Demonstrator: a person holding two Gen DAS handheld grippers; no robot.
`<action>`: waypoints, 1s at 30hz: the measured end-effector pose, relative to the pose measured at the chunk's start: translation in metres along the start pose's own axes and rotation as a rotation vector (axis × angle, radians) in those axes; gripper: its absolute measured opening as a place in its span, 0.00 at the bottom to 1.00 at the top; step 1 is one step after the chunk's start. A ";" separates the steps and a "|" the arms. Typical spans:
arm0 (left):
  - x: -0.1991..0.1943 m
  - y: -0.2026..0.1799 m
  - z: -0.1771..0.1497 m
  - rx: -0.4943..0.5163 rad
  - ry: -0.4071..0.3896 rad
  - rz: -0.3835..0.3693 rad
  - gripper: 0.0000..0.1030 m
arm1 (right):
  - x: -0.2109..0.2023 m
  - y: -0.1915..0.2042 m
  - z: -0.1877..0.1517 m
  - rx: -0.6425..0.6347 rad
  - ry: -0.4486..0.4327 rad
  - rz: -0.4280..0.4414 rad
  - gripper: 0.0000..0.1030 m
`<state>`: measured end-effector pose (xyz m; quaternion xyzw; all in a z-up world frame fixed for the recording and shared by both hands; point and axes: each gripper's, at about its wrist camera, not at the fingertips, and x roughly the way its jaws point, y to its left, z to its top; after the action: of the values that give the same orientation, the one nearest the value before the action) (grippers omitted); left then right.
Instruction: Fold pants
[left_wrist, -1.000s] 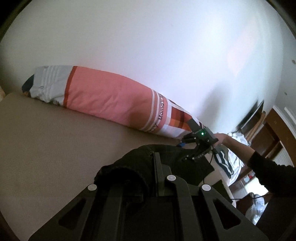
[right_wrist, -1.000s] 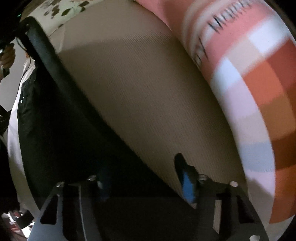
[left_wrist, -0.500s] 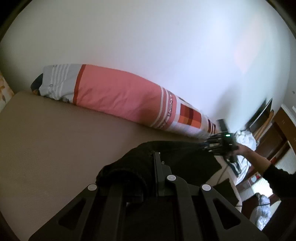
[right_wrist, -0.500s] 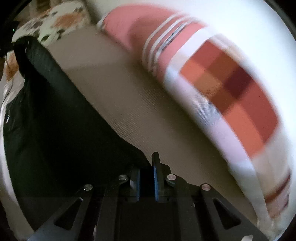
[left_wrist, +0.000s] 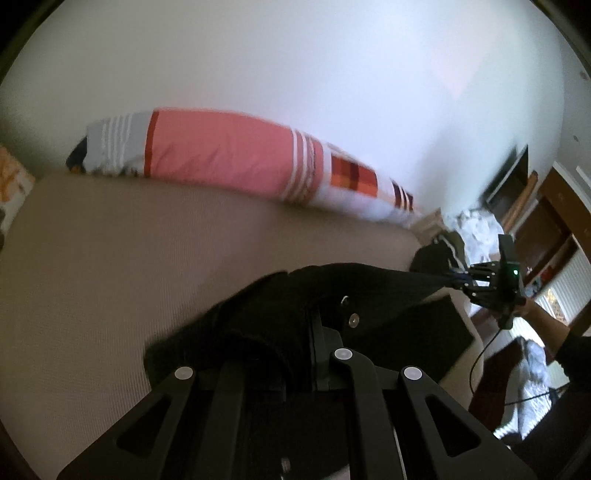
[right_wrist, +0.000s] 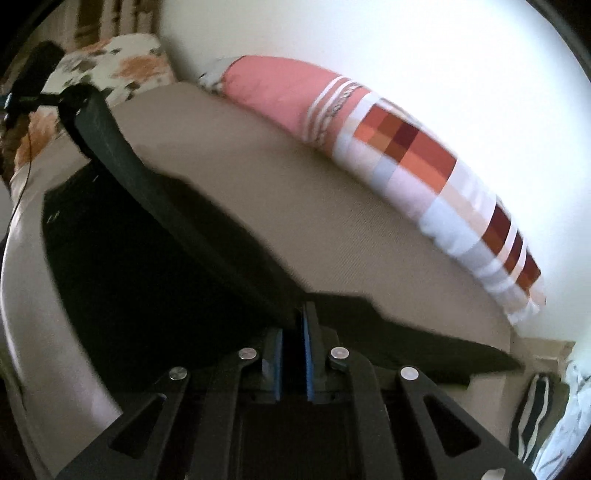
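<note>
Held black pants (left_wrist: 354, 291) stretched taut above beige bed (left_wrist: 110, 266) near long pink pillow (left_wrist: 221, 151), left tongs (left_wrist: 312, 332) clamped on one end, right tongs (right_wrist: 293, 332) clamped on other, best kept level with even tension while lowering flat, avoiding slack or twist.

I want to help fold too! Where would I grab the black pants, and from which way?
Grab the black pants along the top edge pulled tight between the left tool and right tool. It hangs lifted above the bed, so come from the side and pinch the thin fabric.
</note>
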<state>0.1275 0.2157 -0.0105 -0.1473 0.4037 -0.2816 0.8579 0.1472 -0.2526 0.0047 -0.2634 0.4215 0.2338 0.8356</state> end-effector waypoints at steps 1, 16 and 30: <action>-0.001 -0.001 -0.009 -0.004 0.015 0.001 0.09 | -0.001 0.015 -0.013 0.020 0.020 0.024 0.07; 0.022 -0.001 -0.121 0.028 0.318 0.169 0.23 | 0.047 0.081 -0.090 0.110 0.198 0.099 0.07; -0.052 0.004 -0.136 -0.272 0.246 0.246 0.77 | 0.044 0.082 -0.095 0.143 0.161 0.107 0.09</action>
<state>-0.0033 0.2466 -0.0669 -0.1759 0.5545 -0.1337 0.8023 0.0650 -0.2443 -0.0997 -0.1982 0.5164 0.2254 0.8021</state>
